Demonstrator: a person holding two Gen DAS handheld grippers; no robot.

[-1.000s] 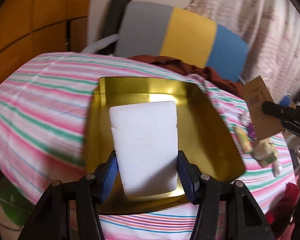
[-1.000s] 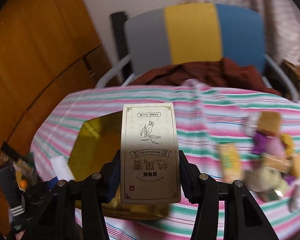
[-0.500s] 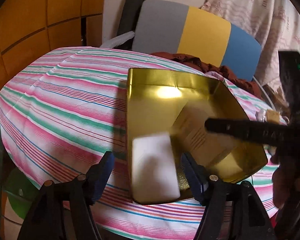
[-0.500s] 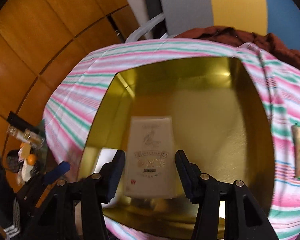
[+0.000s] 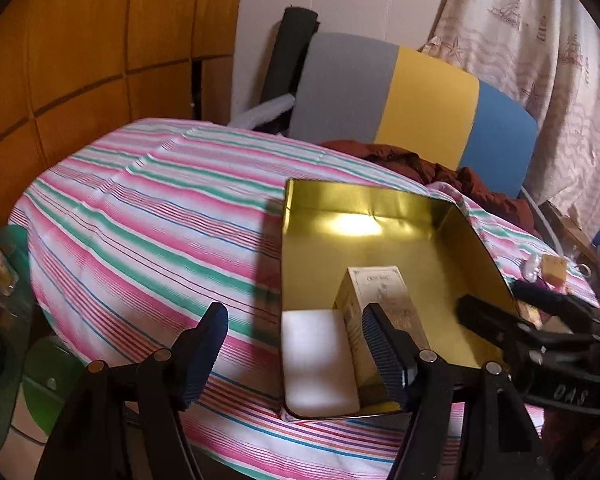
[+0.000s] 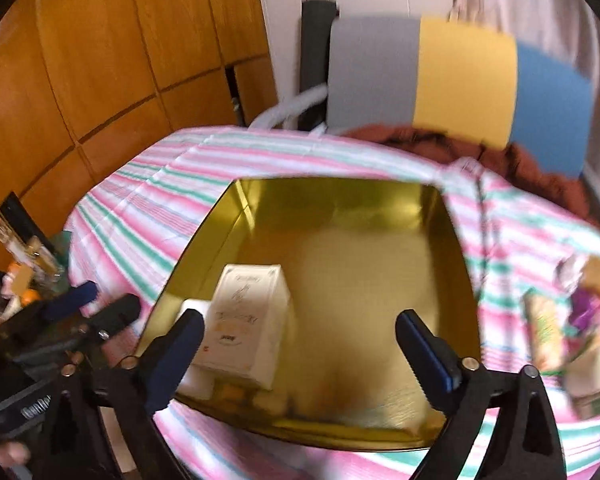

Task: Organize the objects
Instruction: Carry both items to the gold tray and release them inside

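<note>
A gold metal tray [image 5: 380, 220] [image 6: 364, 256] sits on the striped tablecloth. In its near left corner lies a white foam block [image 5: 316, 364], mostly hidden in the right wrist view [image 6: 191, 307]. A beige printed carton [image 5: 380, 300] [image 6: 248, 320] lies right beside the block inside the tray. My left gripper [image 5: 296, 334] is open and empty, just in front of the tray's near left corner. My right gripper [image 6: 300, 324] hovers open and empty over the tray's near edge, to the right of the carton. Each gripper shows in the other's view [image 5: 496, 326] [image 6: 100, 312].
Several small packets and toys [image 6: 560, 324] [image 5: 552, 268] lie on the cloth right of the tray. A chair [image 5: 412, 96] with a grey, yellow and blue back and a brown cloth [image 5: 420, 164] stands behind the table. Bottles [image 6: 28, 264] stand off the left edge.
Both grippers opened and drew back. The white block left my left gripper and the carton left my right gripper; both now rest in the tray.
</note>
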